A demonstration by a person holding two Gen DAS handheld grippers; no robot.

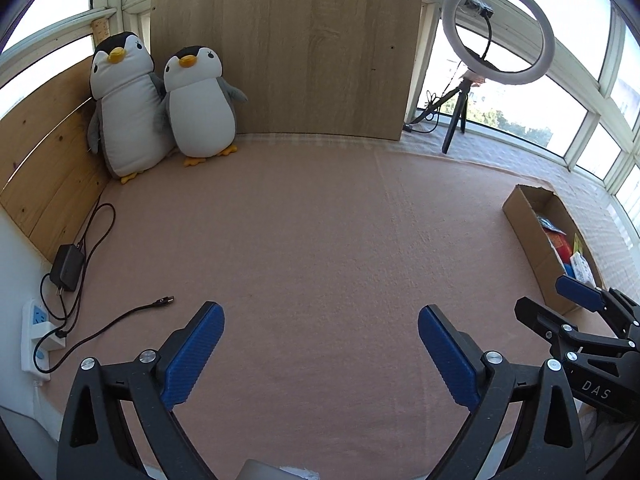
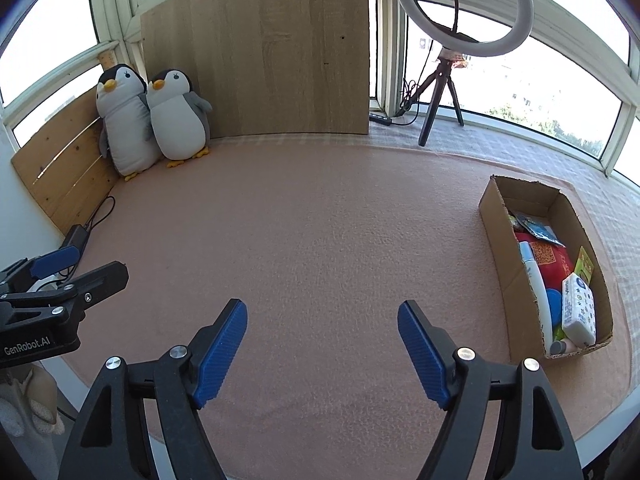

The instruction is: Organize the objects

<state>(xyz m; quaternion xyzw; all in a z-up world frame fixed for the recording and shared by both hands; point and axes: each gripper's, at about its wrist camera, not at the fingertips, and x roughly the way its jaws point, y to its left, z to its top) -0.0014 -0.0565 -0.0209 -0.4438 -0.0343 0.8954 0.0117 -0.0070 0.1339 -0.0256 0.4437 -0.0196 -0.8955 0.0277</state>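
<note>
A pink blanket (image 1: 304, 240) covers a big table by sunny windows, with a wooden board (image 1: 286, 48) standing at the back. In the left wrist view, two soft toy penguins (image 1: 160, 104) sit side by side in the far left corner, touching each other. A black charger (image 1: 68, 262) and its wire lie at the left edge near a white power strip (image 1: 34, 334). A ring light (image 1: 498, 28) stands on a small tripod at the back right. The left gripper (image 1: 320, 354) has its blue fingers spread wide, and they hold nothing. A cardboard box (image 1: 528, 236) sits on the right, and only a few bright things peek out of it from here. In the right wrist view, the right gripper (image 2: 322, 350) is spread wide too, with nothing between its fingers. The box is near its right side, resting on the blanket with its top open. Inside the box lie a white tube (image 2: 536, 284), a red packet (image 2: 550, 258), a blue round lid (image 2: 554, 304), a white tissue pack (image 2: 578, 310), a green card (image 2: 585, 265) and a dark packet (image 2: 536, 226), all packed close together.
</note>
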